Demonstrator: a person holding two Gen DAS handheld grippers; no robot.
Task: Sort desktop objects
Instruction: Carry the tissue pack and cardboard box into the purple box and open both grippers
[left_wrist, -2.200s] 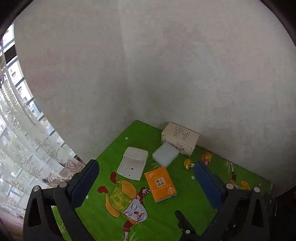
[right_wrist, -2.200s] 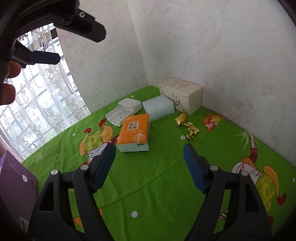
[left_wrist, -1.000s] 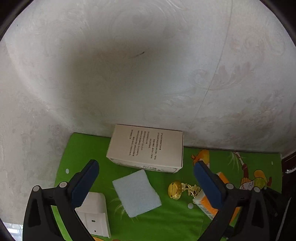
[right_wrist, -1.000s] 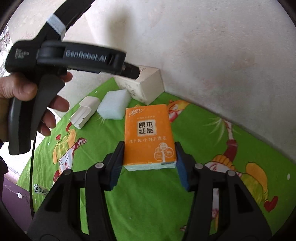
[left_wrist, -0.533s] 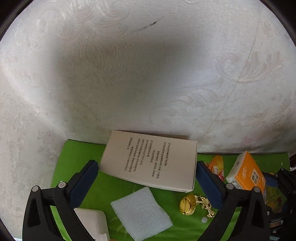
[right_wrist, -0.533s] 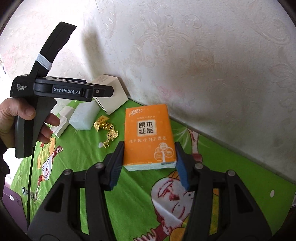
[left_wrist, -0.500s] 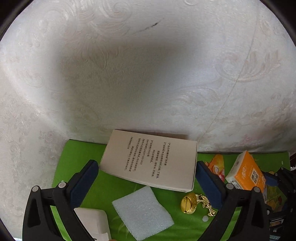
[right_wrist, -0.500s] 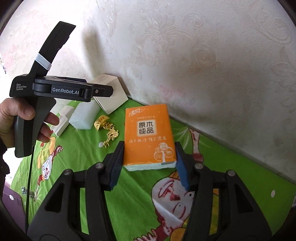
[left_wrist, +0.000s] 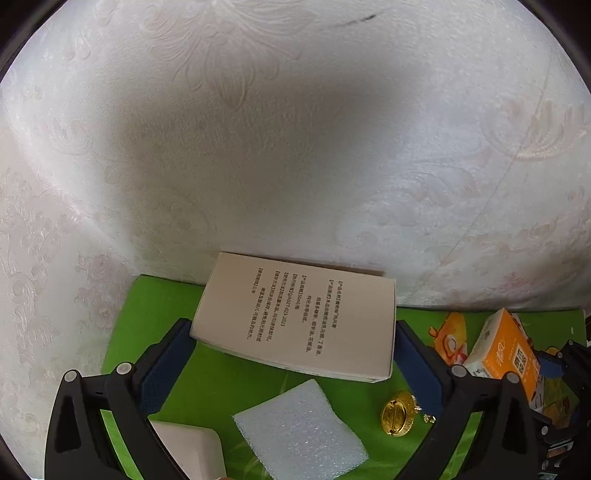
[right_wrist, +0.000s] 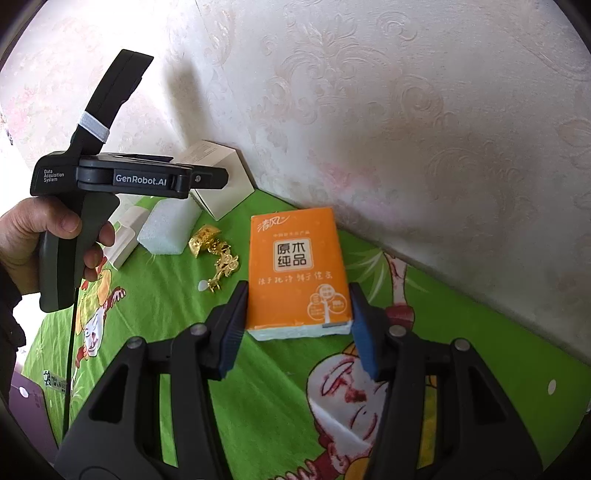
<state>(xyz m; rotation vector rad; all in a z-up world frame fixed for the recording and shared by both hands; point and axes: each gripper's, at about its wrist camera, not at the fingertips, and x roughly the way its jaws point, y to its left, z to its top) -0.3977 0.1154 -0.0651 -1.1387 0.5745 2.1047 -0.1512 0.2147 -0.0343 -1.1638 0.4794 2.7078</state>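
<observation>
The right gripper (right_wrist: 297, 323) is closed on the orange paper tissue pack (right_wrist: 297, 273), one blue pad on each long side. The pack lies flat on its back with its far end close to the wall, so I think it is being held steady to be set down by the back edge of the green cartoon table mat (right_wrist: 155, 317). It looks to be just above the mat or resting on it; I cannot tell which. A little farther off, to the left of the pack, lies the shiny gold chain trinket (right_wrist: 216, 254), and past it the white foam block (right_wrist: 168, 225) and the white plastic holder (right_wrist: 123, 236), all close together on the mat. A person's hand (right_wrist: 40, 236) grips the handle of the left gripper (left_wrist: 291, 354). That gripper stands wide, and the pale cardboard box with black print (left_wrist: 299, 321) sits right between its blue pads. The left pad is at the box's corner and the right pad is at its other side, but I cannot tell if they press on it yet. The box lies at the back corner of the mat, against the wall. It looks like the next thing to be picked up, so the gripper is lined up across its long side. The foam block and the gold trinket lie just in front of the box.
</observation>
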